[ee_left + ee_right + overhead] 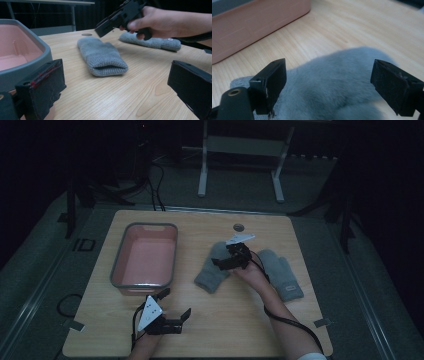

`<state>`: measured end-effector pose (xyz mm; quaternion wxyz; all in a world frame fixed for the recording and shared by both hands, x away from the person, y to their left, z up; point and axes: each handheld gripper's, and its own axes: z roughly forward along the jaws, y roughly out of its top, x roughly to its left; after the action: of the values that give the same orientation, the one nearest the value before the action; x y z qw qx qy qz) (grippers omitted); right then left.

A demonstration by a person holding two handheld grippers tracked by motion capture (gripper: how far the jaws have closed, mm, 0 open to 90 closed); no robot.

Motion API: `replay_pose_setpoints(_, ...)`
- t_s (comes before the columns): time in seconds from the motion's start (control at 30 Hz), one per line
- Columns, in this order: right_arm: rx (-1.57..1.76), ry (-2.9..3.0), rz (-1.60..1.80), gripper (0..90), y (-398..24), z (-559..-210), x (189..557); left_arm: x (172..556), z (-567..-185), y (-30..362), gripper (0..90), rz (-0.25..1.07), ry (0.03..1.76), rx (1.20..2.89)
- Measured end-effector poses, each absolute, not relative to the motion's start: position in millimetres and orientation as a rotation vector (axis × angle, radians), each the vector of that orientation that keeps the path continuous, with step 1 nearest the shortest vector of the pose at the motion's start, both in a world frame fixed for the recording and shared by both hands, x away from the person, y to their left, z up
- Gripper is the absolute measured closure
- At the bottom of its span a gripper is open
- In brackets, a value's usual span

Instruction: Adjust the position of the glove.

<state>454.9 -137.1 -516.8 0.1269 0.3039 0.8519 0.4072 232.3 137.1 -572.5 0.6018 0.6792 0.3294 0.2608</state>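
Fingers wide on our right gripper (223, 263) over the near mitten (212, 268); we centre, press down, then close. Left gripper (175, 305) idles, fingers wide.

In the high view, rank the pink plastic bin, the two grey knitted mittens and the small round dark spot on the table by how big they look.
1. Pink plastic bin with grey rim.
2. The two grey knitted mittens: left mitten and right mitten look alike; the right gripper partly covers the left one.
3. Small round dark spot.

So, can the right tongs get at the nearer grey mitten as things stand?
Probably yes. The right tongs hover open just above the nearer grey mitten, jaws spread to either side of it, with nothing between.
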Motion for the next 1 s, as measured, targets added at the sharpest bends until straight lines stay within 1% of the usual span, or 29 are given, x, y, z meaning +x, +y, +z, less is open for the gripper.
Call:
replay_pose_setpoints(0.03,0.892,2.475,1.159,14.3,-135,-520,457,232,-573,137,1.5,0.602,0.764,1.573)
replay_pose_setpoints(0.07,0.897,2.480,1.130,16.8,-134,-523,460,232,-573,137,1.5,0.602,0.764,1.574)
replay_pose_setpoints(0.13,0.879,2.506,1.071,24.9,-131,-530,467,232,-572,137,1.5,0.603,0.762,1.575)
replay_pose_setpoints(0.47,0.845,2.574,0.993,28.1,-129,-547,478,232,-572,137,1.5,0.600,0.760,1.578)
replay_pose_setpoints(0.5,0.853,2.581,0.983,32.0,-128,-547,479,232,-572,137,1.5,0.601,0.760,1.577)
replay_pose_setpoints(0.53,0.853,2.581,0.983,32.0,-128,-547,479,232,-572,137,1.5,0.601,0.760,1.578)
replay_pose_setpoints(0.57,0.863,2.580,0.985,36.1,-128,-548,479,232,-572,137,1.5,0.602,0.760,1.578)
replay_pose_setpoints(0.6,0.863,2.580,0.985,36.1,-128,-548,479,232,-573,137,1.5,0.603,0.760,1.577)
replay_pose_setpoints(0.73,0.868,2.581,0.991,46.9,-128,-548,480,232,-572,136,1.5,0.603,0.757,1.580)
replay_pose_setpoints(0.77,0.860,2.592,0.998,54.8,-128,-547,480,232,-572,136,1.5,0.603,0.758,1.580)
replay_pose_setpoints(0.8,0.860,2.592,0.998,54.8,-128,-547,480,232,-572,136,1.5,0.602,0.759,1.579)
replay_pose_setpoints(0.83,0.858,2.598,1.002,58.1,-128,-547,480,232,-572,136,1.5,0.600,0.760,1.579)
replay_pose_setpoints(0.87,0.852,2.612,1.015,65.8,-128,-546,480,232,-572,137,1.5,0.598,0.761,1.578)
replay_pose_setpoints(0.9,0.849,2.616,1.019,69.7,-128,-545,480,232,-572,137,1.5,0.598,0.762,1.578)
replay_pose_setpoints(0.93,0.849,2.616,1.019,69.7,-128,-545,480,232,-572,137,1.5,0.597,0.762,1.577)
replay_pose_setpoints(0.97,0.856,2.628,1.030,74.7,-128,-541,479,232,-572,137,1.5,0.597,0.762,1.577)
replay_pose_setpoints(1.0,0.852,2.631,1.038,75.8,-129,-539,478,232,-572,137,1.5,0.597,0.762,1.576)
